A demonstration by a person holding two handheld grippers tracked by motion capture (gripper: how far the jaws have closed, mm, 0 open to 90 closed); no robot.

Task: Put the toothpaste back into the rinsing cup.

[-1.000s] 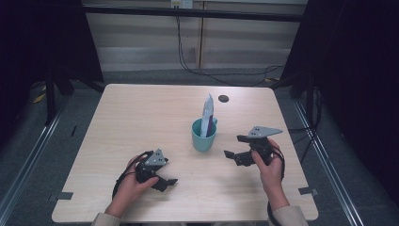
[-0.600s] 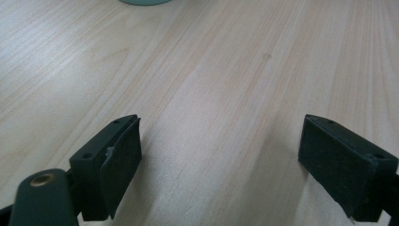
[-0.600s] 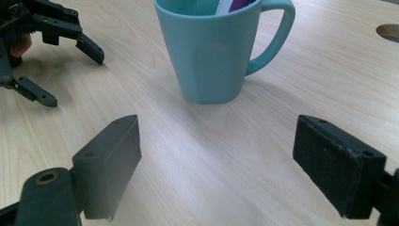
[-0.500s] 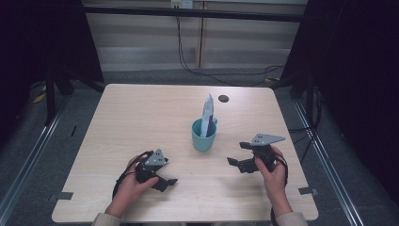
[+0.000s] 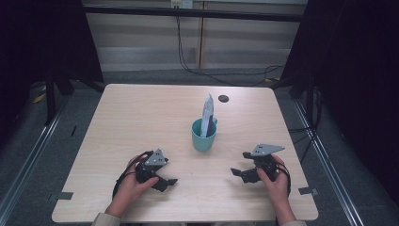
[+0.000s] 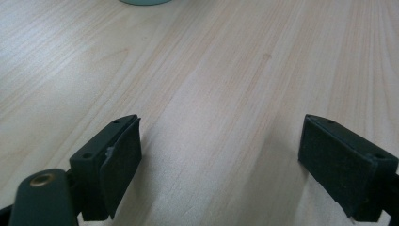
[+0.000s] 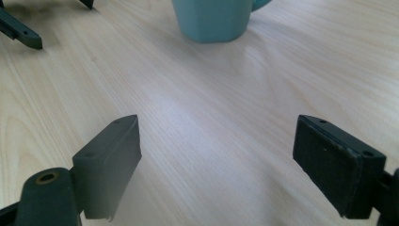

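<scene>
Glossy teal ceramic mug (image 5: 204,136) holding a crinkly white packet (image 5: 207,113) on the pale woodgrain table (image 5: 141,117); left gripper (image 5: 169,181) and right gripper (image 5: 237,172) both gape wide.

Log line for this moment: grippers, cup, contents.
left gripper: open, empty, on table | right gripper: open, empty | teal cup: upright, untouched, between grippers | white packet: standing in cup
</scene>
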